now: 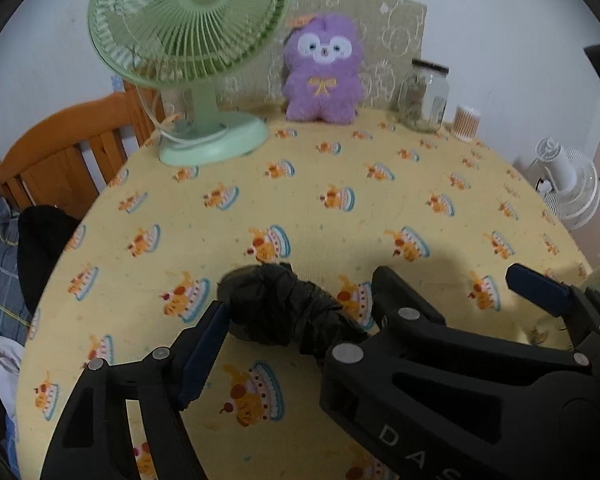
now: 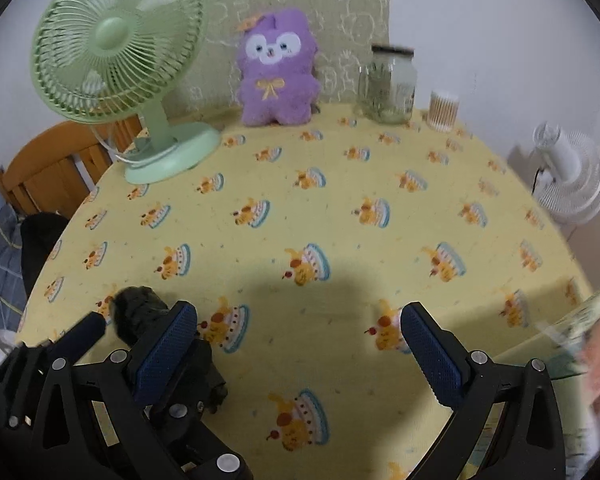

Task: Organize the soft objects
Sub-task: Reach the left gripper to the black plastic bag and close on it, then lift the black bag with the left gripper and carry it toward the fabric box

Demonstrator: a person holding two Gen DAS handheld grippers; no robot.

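left tongs (image 1: 300, 332) wide around black bundle (image 1: 284, 308) on tablecloth (image 1: 340, 208); right tongs (image 2: 300, 340) wide, holding nothing.

Blurred pale object (image 2: 580, 320) at right edge

We saw a fuzzy purple plush toy (image 1: 321, 76), a crinkled matt black bundle (image 1: 284, 308), a printed cloth cover on the desk (image 1: 340, 216), a glossy green plastic fan (image 1: 188, 40), a clear glass jar (image 1: 424, 96) and a wooden chair (image 1: 60, 156).
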